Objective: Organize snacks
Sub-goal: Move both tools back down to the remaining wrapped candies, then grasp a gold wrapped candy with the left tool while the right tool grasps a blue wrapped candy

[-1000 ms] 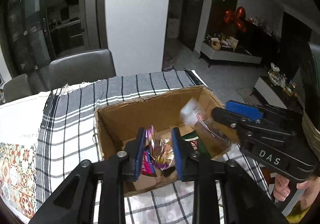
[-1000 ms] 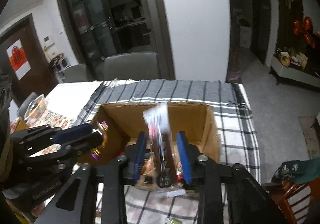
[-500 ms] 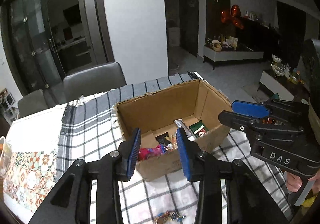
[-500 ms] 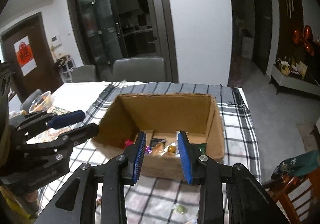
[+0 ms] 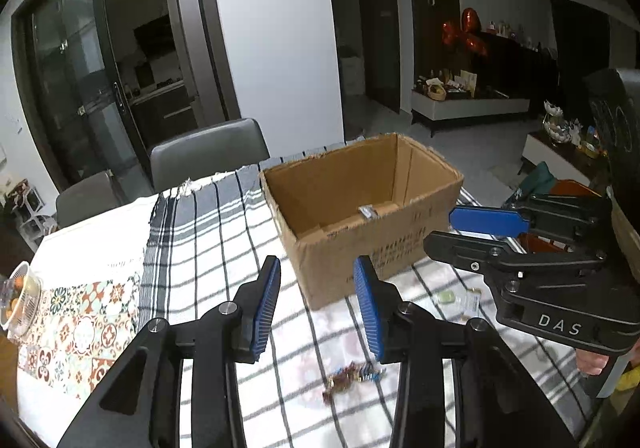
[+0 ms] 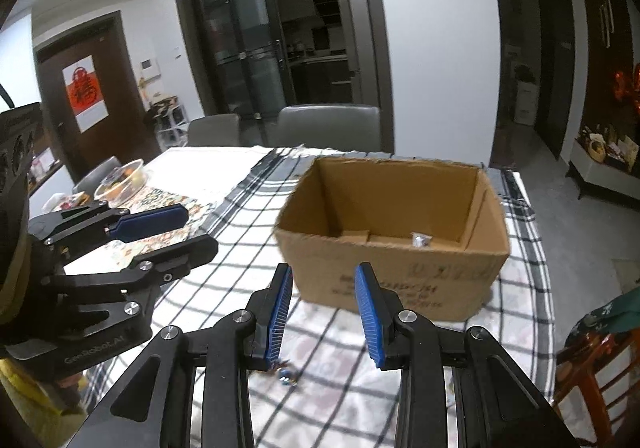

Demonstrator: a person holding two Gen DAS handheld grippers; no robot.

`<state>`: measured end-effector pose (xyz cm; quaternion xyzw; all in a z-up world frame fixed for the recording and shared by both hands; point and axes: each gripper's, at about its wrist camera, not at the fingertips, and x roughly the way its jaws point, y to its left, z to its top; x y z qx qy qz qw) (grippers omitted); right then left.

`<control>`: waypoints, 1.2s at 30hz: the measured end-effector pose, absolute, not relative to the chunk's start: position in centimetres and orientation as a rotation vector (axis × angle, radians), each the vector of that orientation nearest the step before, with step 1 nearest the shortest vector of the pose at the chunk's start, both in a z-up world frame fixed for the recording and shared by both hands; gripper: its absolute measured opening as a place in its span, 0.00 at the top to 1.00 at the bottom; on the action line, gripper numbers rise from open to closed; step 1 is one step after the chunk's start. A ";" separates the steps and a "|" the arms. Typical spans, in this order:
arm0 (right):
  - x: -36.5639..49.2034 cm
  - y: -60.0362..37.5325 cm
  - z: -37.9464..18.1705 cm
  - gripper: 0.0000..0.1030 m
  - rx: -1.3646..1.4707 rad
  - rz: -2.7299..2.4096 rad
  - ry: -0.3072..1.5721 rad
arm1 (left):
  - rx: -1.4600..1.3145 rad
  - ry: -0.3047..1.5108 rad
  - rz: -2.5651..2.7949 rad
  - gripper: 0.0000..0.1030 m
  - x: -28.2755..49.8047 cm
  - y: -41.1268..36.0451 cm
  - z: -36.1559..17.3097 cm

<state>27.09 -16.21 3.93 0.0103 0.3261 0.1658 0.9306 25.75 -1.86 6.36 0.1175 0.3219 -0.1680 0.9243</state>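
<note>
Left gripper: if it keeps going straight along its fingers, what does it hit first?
Most likely the near corner of the cardboard box, which sits right between the open, empty fingers of the left gripper in the left wrist view. Since it points downward, it might meet the checked tablecloth just short of the box; depth is unclear.

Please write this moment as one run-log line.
left gripper: open, empty, jaws just opened | right gripper: open, empty | cardboard box: upright on checked cloth | loose wrapped candy: on cloth before box
</note>
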 end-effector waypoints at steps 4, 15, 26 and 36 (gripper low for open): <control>25.9 -15.1 2.9 0.67 0.014 0.362 0.685 | 0.241 0.674 -0.344 0.63 24.4 -1.0 5.5; 24.7 -13.3 -1.7 0.67 0.009 0.412 0.783 | 0.242 0.763 -0.381 0.64 22.6 0.4 0.7; 25.3 -12.0 -6.8 0.67 0.015 0.441 0.888 | 0.246 0.836 -0.442 0.64 22.4 0.8 -4.3; 26.8 -10.7 -9.9 0.67 -0.027 0.465 0.951 | 0.299 0.880 -0.502 0.64 23.3 0.8 -7.8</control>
